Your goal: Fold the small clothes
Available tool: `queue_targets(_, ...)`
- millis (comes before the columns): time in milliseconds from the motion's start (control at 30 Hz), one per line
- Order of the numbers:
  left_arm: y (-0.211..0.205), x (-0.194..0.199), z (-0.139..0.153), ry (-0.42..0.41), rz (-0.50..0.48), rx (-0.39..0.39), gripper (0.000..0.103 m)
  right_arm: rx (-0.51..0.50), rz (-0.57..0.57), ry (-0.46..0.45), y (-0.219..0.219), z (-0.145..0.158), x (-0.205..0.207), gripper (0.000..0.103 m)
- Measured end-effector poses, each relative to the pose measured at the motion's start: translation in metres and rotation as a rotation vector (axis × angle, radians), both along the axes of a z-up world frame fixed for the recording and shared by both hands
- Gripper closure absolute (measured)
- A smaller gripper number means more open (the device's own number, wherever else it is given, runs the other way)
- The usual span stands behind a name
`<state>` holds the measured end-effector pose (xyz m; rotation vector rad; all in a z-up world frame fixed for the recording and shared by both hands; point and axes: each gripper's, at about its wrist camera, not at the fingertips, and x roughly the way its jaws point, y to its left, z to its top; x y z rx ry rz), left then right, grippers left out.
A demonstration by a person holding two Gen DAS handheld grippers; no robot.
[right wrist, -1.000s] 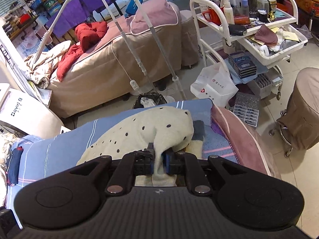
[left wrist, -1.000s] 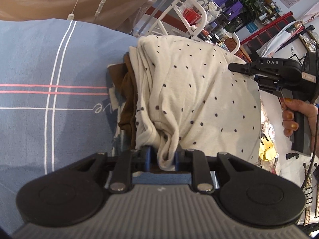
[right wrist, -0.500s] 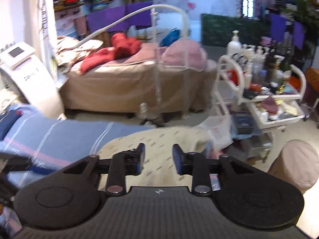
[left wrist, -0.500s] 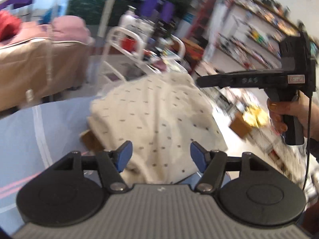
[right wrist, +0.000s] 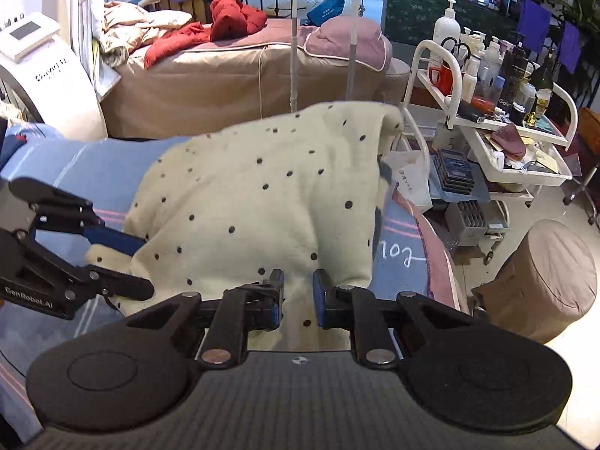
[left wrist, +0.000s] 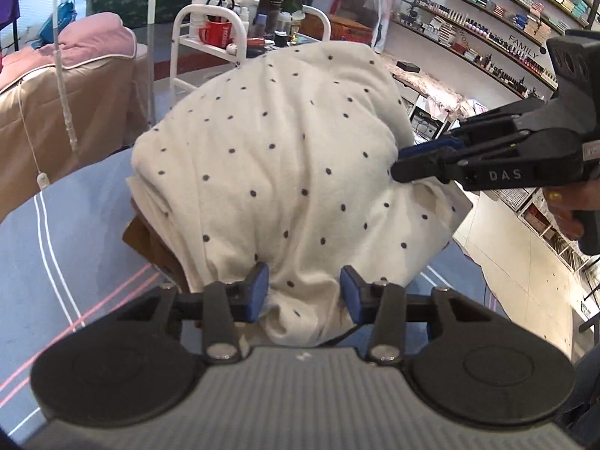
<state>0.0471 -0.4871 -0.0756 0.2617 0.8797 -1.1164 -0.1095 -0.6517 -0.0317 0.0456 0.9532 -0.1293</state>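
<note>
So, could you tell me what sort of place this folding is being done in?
Most likely a beauty or massage salon: padded treatment beds, a white trolley crowded with lotion bottles, and wall shelves of small cosmetic products. The dotted garment lies on a blue-sheeted bed.

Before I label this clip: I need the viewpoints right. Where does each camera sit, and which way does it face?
Left wrist: sits on the left tool, looks down along its fingers at the dotted cream garment on the blue bed sheet; a hand holds the right tool.
Right wrist: sits on the right tool, looks down across the same garment toward the white trolley; the left tool enters at left.
Shared: garment, sheet, trolley, each other's tool.
</note>
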Motion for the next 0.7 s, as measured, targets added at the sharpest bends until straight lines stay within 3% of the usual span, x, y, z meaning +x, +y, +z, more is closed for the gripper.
queue_targets(67, 0.002, -0.001, 0.008, 0.002, 0.001, 0.001, 0.055, 0.030, -0.025, -0.004, -0.004, 0.008, 0.002, 0.076)
queue_targets(133, 0.009, -0.002, 0.025, -0.021, 0.007, -0.039, 0.046, 0.025, -0.028, -0.039, -0.003, 0.027, 0.004, 0.074)
queue_targets(200, 0.012, -0.002, 0.042, -0.072, 0.025, -0.096, 0.030, 0.005, 0.023, -0.089, 0.002, 0.047, 0.011, 0.063)
queue_targets(267, 0.005, 0.003, 0.051, -0.096, 0.032, -0.111, 0.028, -0.007, 0.053, -0.098, 0.002, 0.057, 0.028, 0.061)
queue_targets(467, -0.024, 0.033, 0.030, -0.025, 0.060, 0.007, 0.029, -0.040, 0.005, -0.018, -0.018, 0.030, 0.075, 0.061)
queue_targets(700, -0.033, 0.042, 0.008, -0.028, 0.086, 0.056, 0.021, -0.004, -0.060, 0.023, -0.027, -0.001, 0.076, 0.059)
